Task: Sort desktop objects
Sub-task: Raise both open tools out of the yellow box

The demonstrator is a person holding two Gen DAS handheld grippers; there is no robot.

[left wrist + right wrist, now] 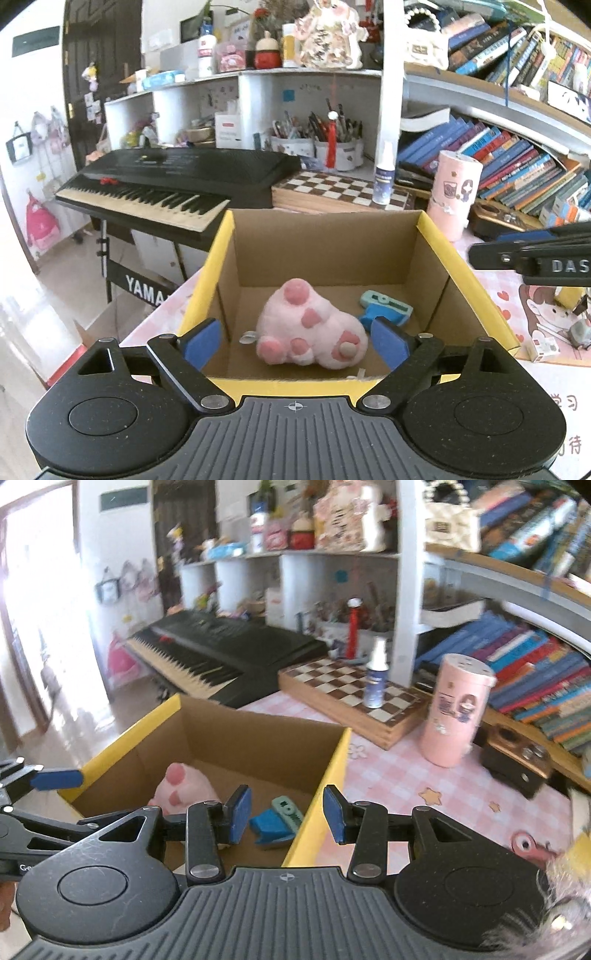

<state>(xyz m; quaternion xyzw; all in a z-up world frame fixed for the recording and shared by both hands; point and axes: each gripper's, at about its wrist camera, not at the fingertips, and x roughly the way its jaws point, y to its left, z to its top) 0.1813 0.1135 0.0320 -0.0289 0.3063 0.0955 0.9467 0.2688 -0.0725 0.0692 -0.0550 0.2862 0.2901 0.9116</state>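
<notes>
Tongs on the left [295, 341] stand wide open and empty above the cardboard box [436, 258]. Pink plush toy [312, 326] lies inside, a blue stapler [386, 306] at its 2 o'clock. Right tongs [287, 818], partly open, grip nothing, straddling the box's yellow wall. Farther back at 1 o'clock, a chessboard [332, 192] rests on the tabletop [406, 786].

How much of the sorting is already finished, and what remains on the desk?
Done: the pink plush toy and the blue stapler-like tool lie inside the cardboard box. In hand: nothing; the left gripper and the right gripper are both open and empty above the box. Left: the pink canister and the spray bottle on the chessboard are outside the box.
</notes>
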